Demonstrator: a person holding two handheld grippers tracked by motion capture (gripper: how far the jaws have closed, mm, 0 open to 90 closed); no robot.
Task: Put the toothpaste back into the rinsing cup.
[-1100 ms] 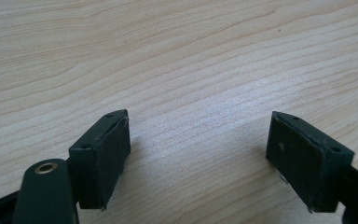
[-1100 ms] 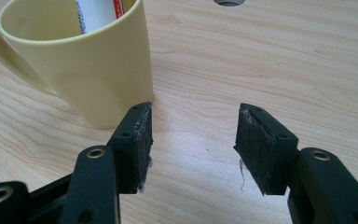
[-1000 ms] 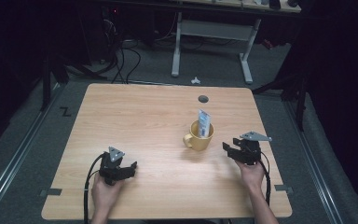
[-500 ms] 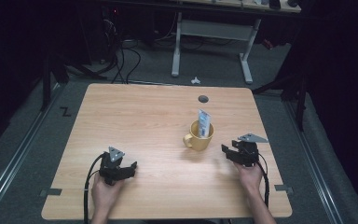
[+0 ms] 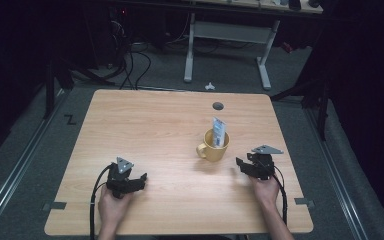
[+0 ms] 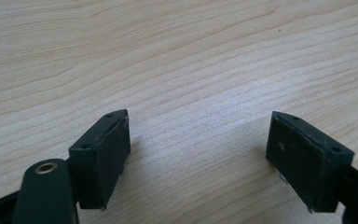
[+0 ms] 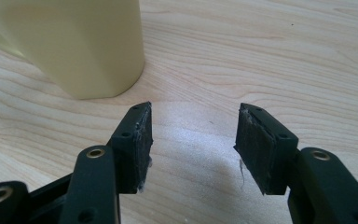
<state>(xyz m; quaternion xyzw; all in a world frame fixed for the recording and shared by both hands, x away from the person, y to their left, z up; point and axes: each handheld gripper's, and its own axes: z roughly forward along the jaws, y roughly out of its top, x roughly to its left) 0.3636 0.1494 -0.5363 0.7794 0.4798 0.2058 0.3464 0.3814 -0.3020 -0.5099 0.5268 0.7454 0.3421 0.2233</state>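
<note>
Resting low over the wooden table [image 5: 145, 125], the right gripper [image 5: 241, 164] stands with its jaws parted and nothing between them; in the right gripper view the right gripper [image 7: 193, 140] shows bare wood grain in the gap between its black pads. Just beyond its left jaw in that view rises the pale wall of the yellow mug [image 7: 81, 44], near but not touching. From above, the yellow mug [image 5: 215, 146] sits right of the table's middle, handle turned toward the person's left, with a white and blue packet [image 5: 219, 131] standing upright in it, perhaps a tube, though it is too small to tell. Well apart, near the front edge, the left gripper [image 5: 141, 180] lies released, and in its own view the left gripper [image 6: 198, 154] has its jaws wide over empty wood.
</note>
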